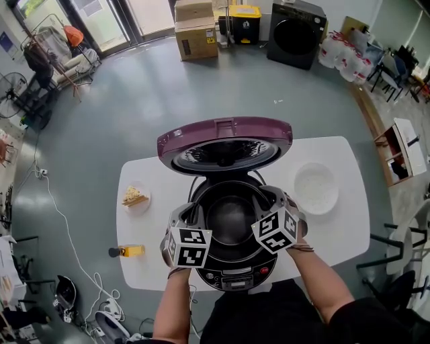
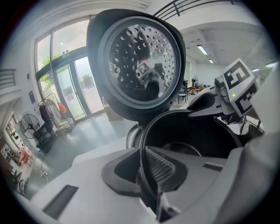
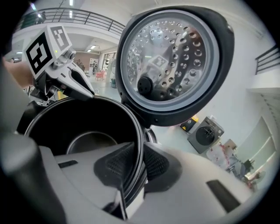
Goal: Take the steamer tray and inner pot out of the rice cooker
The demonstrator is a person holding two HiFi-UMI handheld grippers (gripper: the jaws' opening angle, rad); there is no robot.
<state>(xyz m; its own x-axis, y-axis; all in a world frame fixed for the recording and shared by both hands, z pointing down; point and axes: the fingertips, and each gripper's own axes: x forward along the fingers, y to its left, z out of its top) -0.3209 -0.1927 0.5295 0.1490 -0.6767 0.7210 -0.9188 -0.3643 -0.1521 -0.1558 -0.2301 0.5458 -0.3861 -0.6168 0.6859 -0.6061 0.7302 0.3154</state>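
Head view hides pads [image 3: 157,162] gripping inner pot [image 1: 230,218].

This is looking like an open testing hall: a white bench [image 1: 336,222] is standing on bare grey floor [image 1: 134,107], cardboard boxes [image 1: 196,30] and a washing machine [image 1: 296,33] are sitting by glass doors [image 1: 127,17], and a cable [image 1: 64,222] is trailing loose.

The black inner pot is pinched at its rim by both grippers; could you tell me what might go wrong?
The left gripper and right gripper hold only the thin rim of the black round inner pot, so it could slip or tilt if lifted unevenly. The open maroon lid stands close behind; the rising pot might knock it.
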